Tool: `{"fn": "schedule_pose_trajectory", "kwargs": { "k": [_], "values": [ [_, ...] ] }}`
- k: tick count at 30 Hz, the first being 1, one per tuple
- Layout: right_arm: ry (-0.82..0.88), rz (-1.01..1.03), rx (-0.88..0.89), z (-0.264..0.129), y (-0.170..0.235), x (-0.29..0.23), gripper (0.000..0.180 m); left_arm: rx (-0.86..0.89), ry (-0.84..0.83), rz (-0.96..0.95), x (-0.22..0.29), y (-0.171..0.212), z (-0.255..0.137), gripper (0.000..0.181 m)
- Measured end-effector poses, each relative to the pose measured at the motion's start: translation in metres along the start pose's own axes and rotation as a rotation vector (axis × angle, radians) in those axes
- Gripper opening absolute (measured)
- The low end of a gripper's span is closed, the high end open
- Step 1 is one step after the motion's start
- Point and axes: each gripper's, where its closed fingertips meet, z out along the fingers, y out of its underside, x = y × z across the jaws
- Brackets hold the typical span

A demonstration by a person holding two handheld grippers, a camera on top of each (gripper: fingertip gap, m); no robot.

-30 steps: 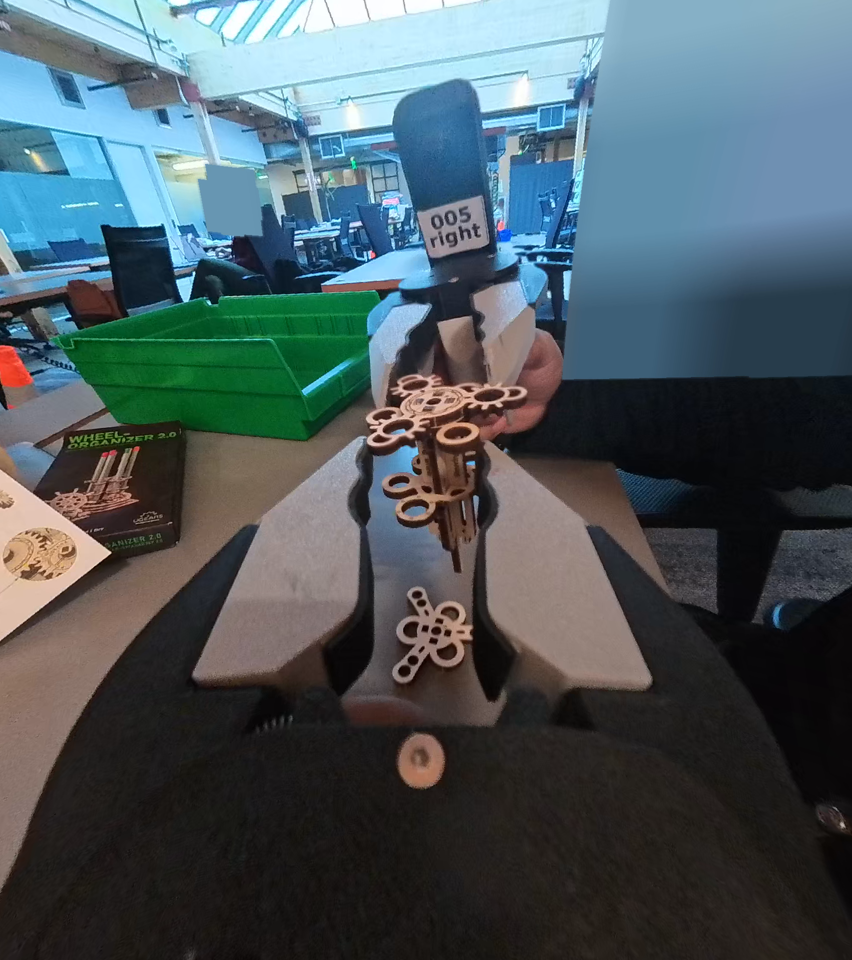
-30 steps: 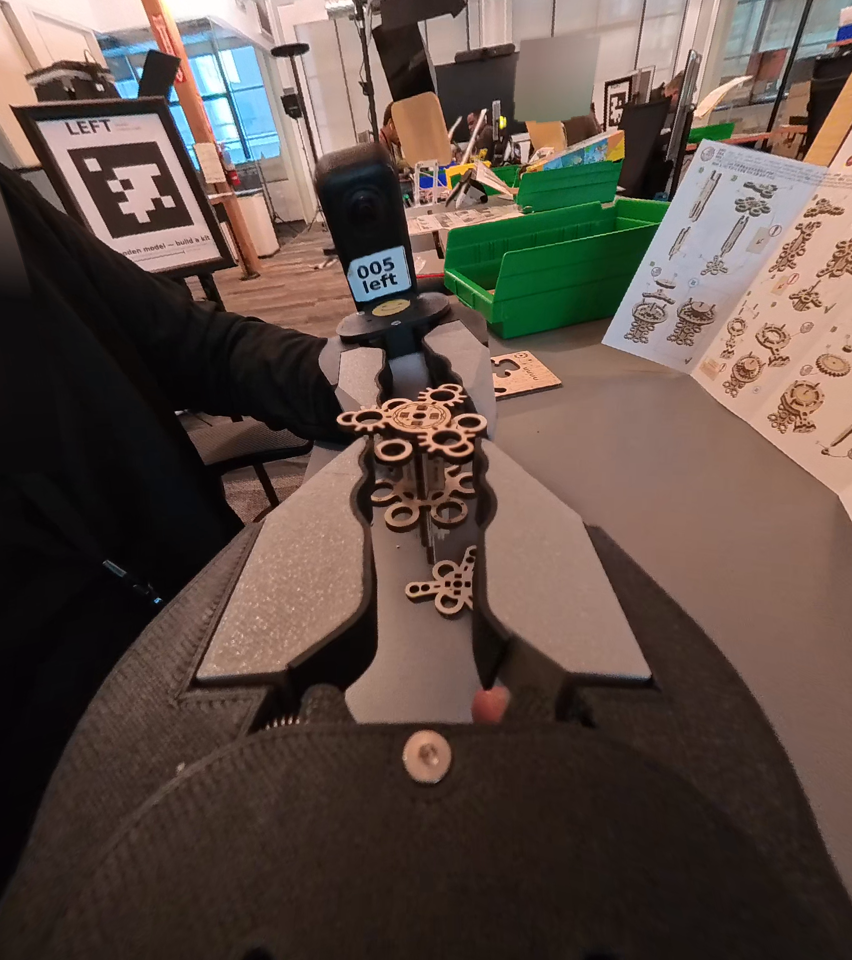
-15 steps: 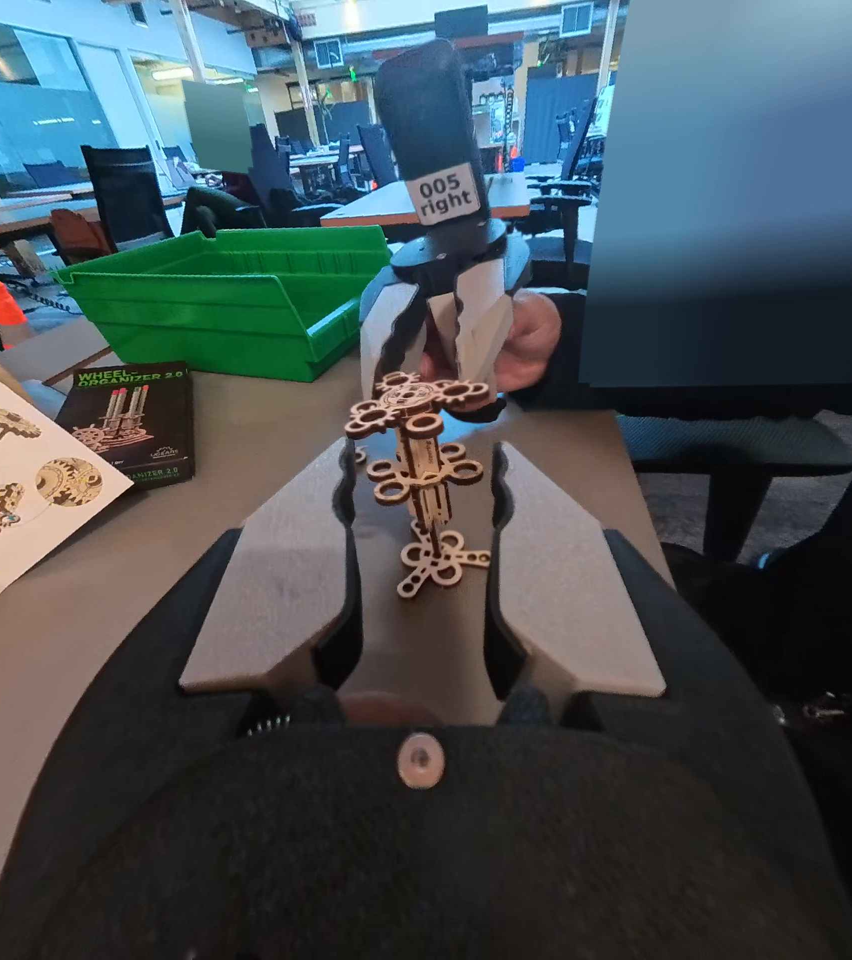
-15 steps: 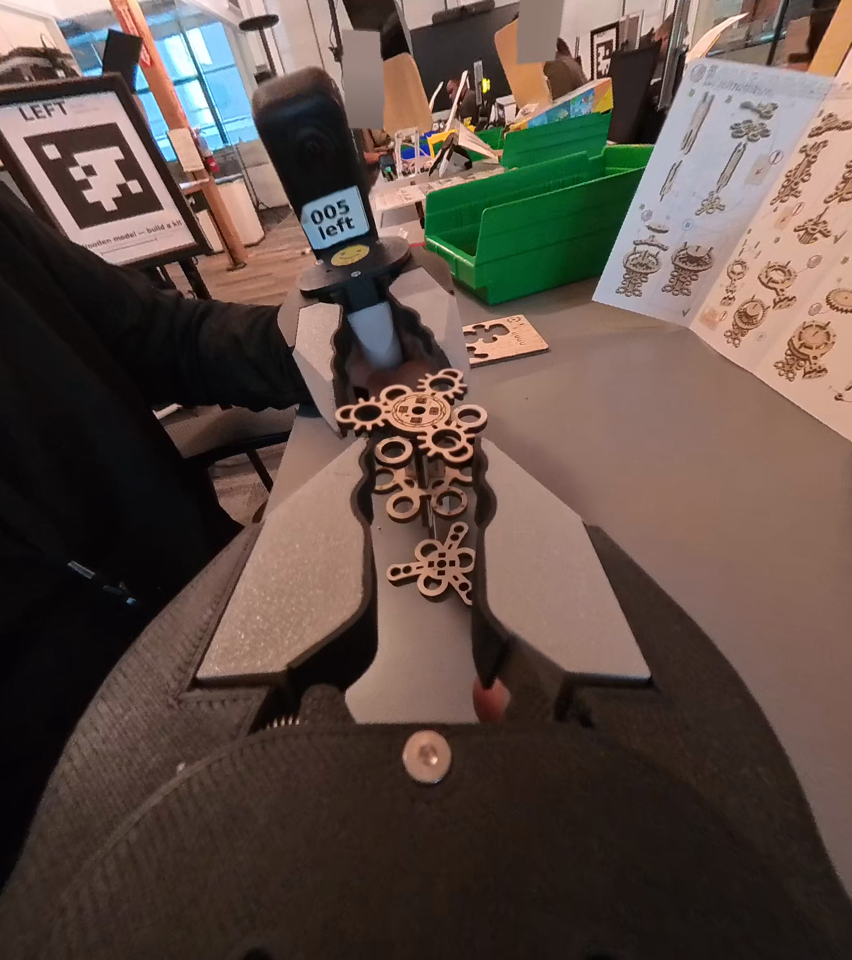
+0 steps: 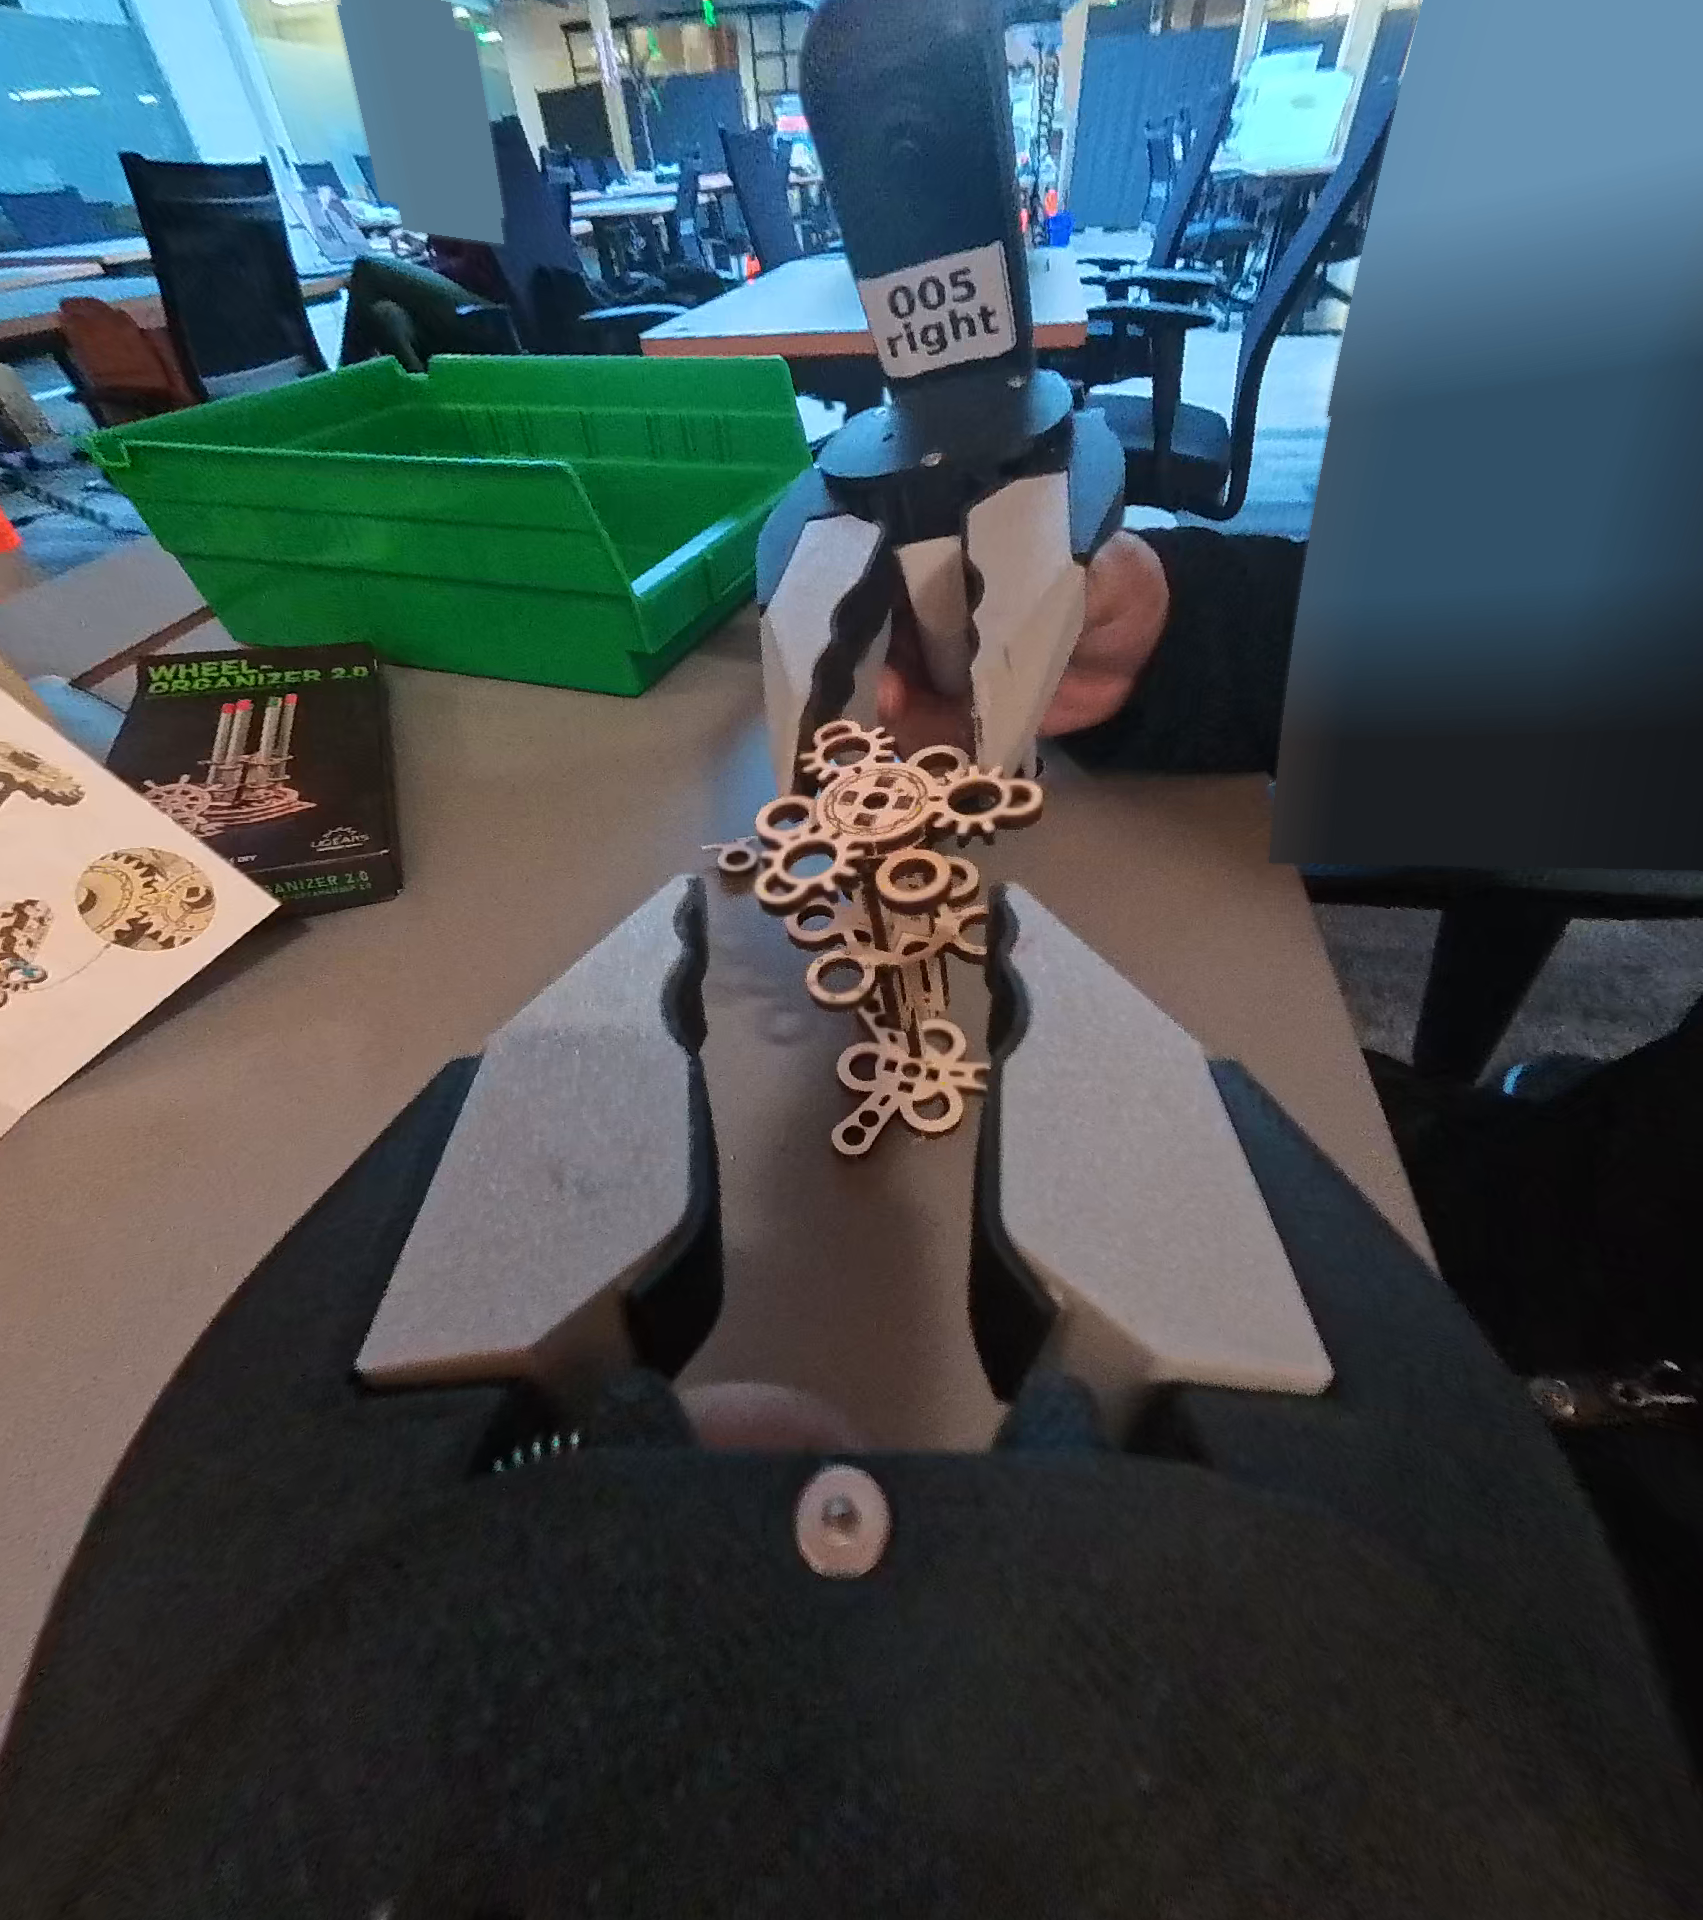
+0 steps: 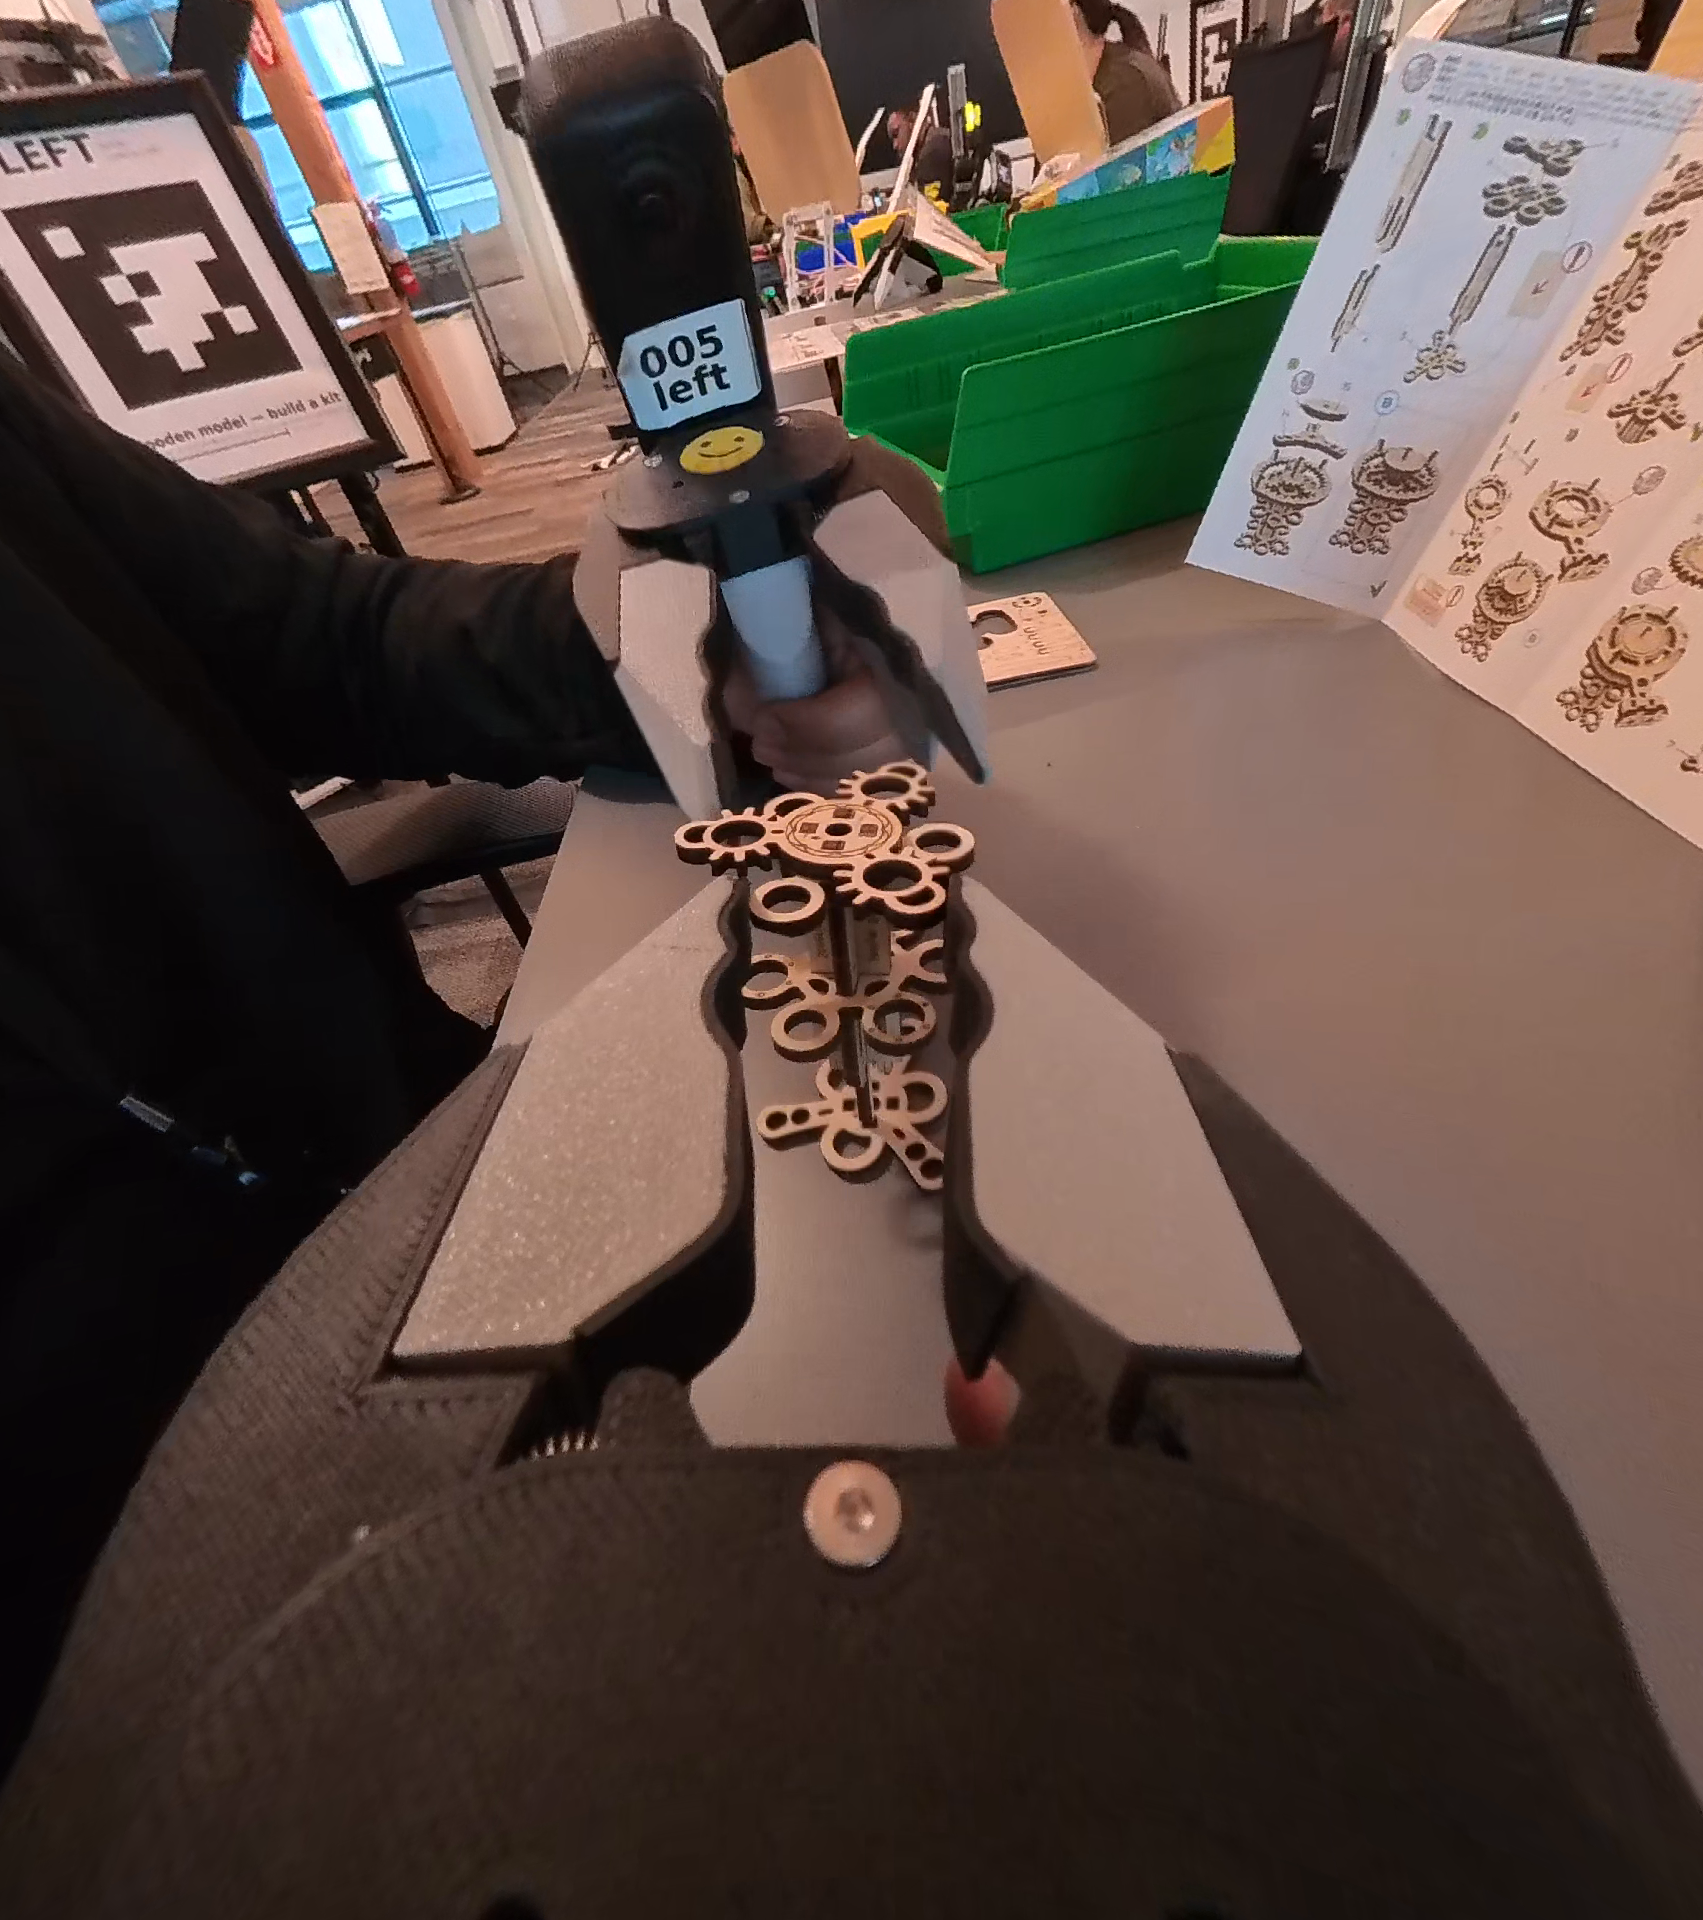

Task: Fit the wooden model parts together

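The wooden model (image 6: pixel 826 831) is an upright stem with several tiers of ringed plates. Its foot sits in a flower-shaped base piece (image 6: pixel 857 1132) lying on the grey table (image 6: pixel 1346 1039). My right gripper (image 6: pixel 845 899) is shut on the model's middle tiers, one finger on each side. My left gripper (image 5: pixel 842 899) is open, and the model (image 5: pixel 868 810) and base piece (image 5: pixel 904 1081) stand between its fingers, close to the right one. The right gripper (image 5: pixel 904 748) faces it from behind the model. The left gripper (image 6: pixel 831 779) also shows in the right wrist view.
A green bin (image 5: pixel 431 520), a black box (image 5: pixel 265 769) and an instruction sheet (image 5: pixel 16 914) lie to the left. A small loose wooden ring (image 5: pixel 735 857) lies by the model. In the right wrist view are a wooden offcut (image 6: pixel 1029 634), green bins (image 6: pixel 1065 395) and a standing instruction sheet (image 6: pixel 1553 468). Both grippers' tips are close together, under 4 cm apart.
My left gripper let go of the model and opened wide. The model came down, and its stem now stands in the base piece that lay apart on the table.
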Motion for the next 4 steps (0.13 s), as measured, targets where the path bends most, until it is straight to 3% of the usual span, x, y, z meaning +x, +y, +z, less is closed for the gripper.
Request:
{"fn": "schedule_pose_trajectory", "kwargs": {
  "k": [4],
  "values": [
    [-0.002,-0.002,0.004,0.0011,-0.0004,0.0002,0.033,-0.031,0.011,0.027,0.0019,0.0035,0.0041,0.043]
  ]
}}
